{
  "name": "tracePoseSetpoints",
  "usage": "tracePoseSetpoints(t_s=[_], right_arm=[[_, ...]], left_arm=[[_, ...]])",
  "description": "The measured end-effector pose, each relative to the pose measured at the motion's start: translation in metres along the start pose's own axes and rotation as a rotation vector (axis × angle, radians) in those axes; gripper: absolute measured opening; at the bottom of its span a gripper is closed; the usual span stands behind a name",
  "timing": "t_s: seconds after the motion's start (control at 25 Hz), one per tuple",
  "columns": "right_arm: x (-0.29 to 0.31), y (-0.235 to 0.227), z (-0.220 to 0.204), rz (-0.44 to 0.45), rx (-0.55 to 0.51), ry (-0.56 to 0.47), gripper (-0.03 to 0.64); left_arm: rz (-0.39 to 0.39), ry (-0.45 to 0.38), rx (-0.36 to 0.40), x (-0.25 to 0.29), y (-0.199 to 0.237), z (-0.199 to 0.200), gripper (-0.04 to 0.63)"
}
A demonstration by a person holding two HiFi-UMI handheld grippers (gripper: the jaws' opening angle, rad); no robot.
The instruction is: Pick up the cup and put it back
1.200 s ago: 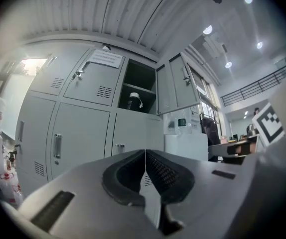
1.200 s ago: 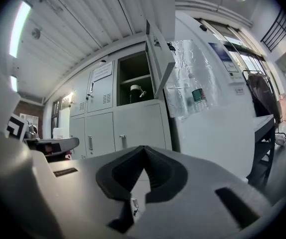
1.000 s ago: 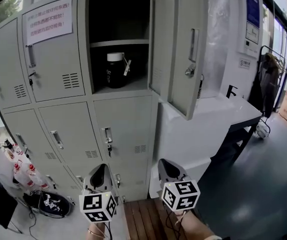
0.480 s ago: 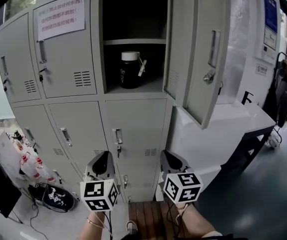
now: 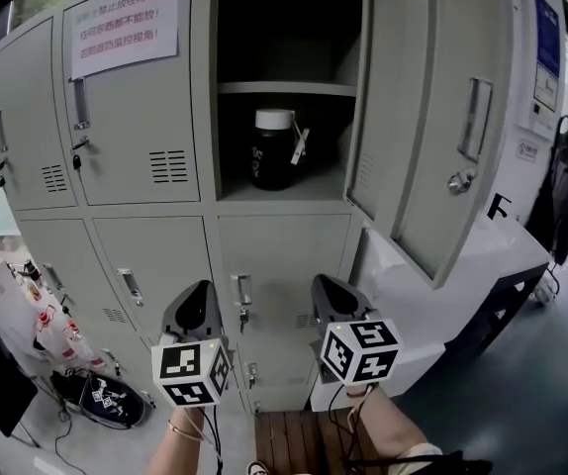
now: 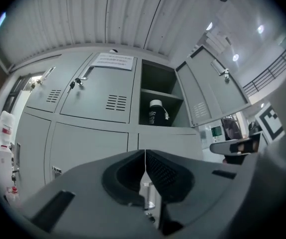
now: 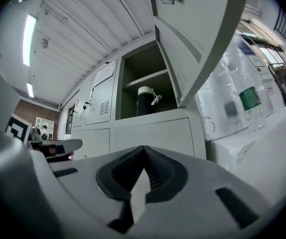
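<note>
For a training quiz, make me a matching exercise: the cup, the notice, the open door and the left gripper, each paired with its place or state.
1. cup
2. notice
3. open door
4. left gripper

A. swung out to the right
B. jaws together, nothing between them
C. inside the locker
D. posted on a closed door

Pairs: 1-C, 2-D, 3-A, 4-B

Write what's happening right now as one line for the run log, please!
stage: before pickup | cup: upright in open locker, untouched | left gripper: shut, empty | right gripper: shut, empty
</note>
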State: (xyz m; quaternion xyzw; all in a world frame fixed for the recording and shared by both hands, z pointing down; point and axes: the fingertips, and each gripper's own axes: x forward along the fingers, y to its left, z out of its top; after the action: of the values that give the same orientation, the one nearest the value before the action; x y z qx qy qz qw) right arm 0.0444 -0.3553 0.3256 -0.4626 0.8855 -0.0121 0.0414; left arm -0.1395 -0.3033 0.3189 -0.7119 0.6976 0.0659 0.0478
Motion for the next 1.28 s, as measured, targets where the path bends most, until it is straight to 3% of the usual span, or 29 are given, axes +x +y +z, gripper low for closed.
tracePoseSetpoints(t_s=[0.52, 0.92, 1.28], right_arm=[[0.068, -0.001, 0.056, 0.012, -0.027, -0.095, -0.006], [0.076, 0.007, 0.086, 0.061, -0.06, -0.104, -0.006], [0.096, -0.004, 0.11, 0.073, 0.035, -0.078, -0.005]], left_arm=[[-0.023, -0.072, 0.04, 0.06, 0.026, 0.034, 0.008], [0.031, -0.056, 0.027, 0.063, 0.025, 0.031, 0.008], [0.048, -0.04, 0.034, 0.057, 0.021, 0.028, 0.008]])
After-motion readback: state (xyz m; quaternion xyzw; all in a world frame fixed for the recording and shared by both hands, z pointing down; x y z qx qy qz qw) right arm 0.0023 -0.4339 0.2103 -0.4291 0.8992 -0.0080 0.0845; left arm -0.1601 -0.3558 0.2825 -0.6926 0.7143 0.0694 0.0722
